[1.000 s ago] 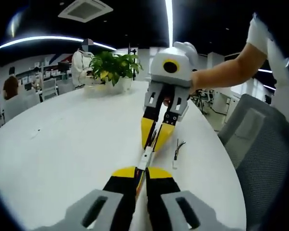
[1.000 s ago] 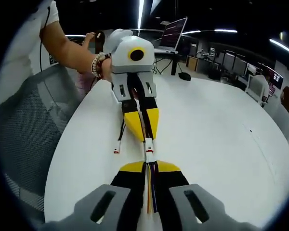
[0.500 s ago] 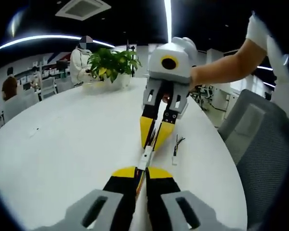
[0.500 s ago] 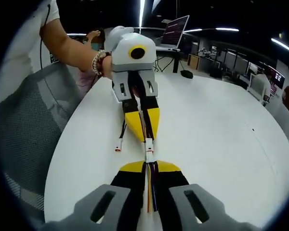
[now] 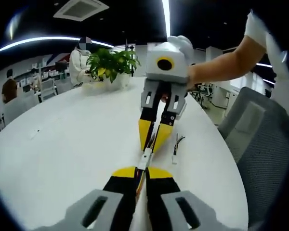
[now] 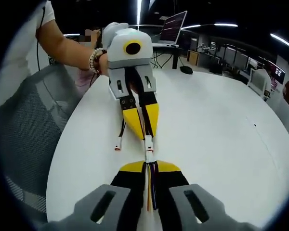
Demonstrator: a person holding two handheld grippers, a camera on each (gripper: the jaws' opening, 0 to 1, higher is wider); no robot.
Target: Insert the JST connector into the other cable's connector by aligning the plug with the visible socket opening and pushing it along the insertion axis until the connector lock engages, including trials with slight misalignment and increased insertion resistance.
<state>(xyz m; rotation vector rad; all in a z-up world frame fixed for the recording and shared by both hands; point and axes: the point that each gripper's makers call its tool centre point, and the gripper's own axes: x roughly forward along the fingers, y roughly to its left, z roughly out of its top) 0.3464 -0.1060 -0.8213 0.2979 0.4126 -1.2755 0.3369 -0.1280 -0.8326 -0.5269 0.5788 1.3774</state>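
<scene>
Near the table's (image 5: 48,159) chair-side edge: left gripper (image 5: 140,174) and right gripper (image 6: 147,168) each pinching a cable; white connectors (image 6: 148,150) meet end-to-end, coaxial, between opposed tips.

An open-plan office. A large round white table (image 5: 62,144) carries a potted plant (image 5: 111,65), and beyond the plant people sit at desks. Past the table's far edge stand an open laptop (image 6: 173,30) and rows of monitors (image 6: 241,60). Mesh office chairs (image 5: 260,144) sit beside the table, under ceiling strip lights (image 5: 38,41) and an air vent (image 5: 81,8).
</scene>
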